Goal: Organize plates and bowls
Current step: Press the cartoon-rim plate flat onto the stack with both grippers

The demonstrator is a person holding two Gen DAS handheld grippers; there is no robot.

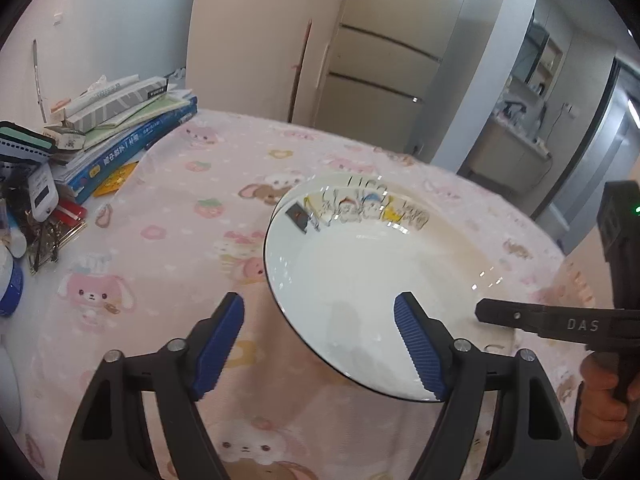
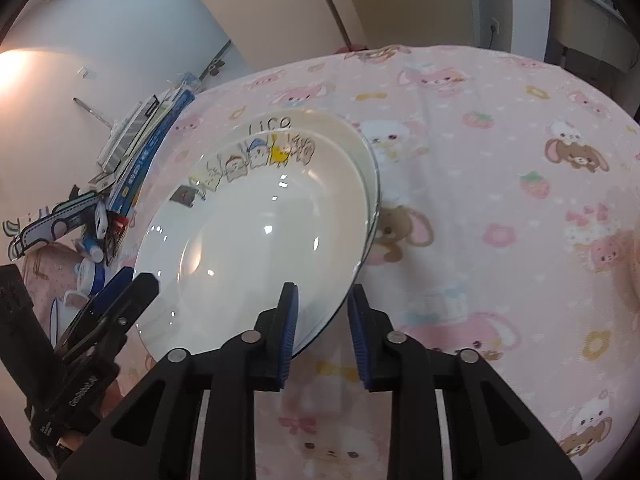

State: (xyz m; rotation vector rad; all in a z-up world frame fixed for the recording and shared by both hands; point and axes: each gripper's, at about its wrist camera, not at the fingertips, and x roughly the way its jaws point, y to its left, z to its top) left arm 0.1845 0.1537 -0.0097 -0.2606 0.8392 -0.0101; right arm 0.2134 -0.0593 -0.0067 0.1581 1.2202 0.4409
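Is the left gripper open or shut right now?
Open: the left gripper has its blue pads spread apart, one over the plate, neither pressing it.

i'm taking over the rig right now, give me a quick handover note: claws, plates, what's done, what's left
Left claw: open, straddling the near rim of the cartoon plate, not gripping.
Right claw: narrow, with the same plate's rim between its fingers; a gap shows, so it is not clamped.
Plates: the cartoon plate sits on a plain plate on the pink tablecloth.
Done: the two plates look stacked.
Left: back both claws off. No bowls are in view, so look for them.
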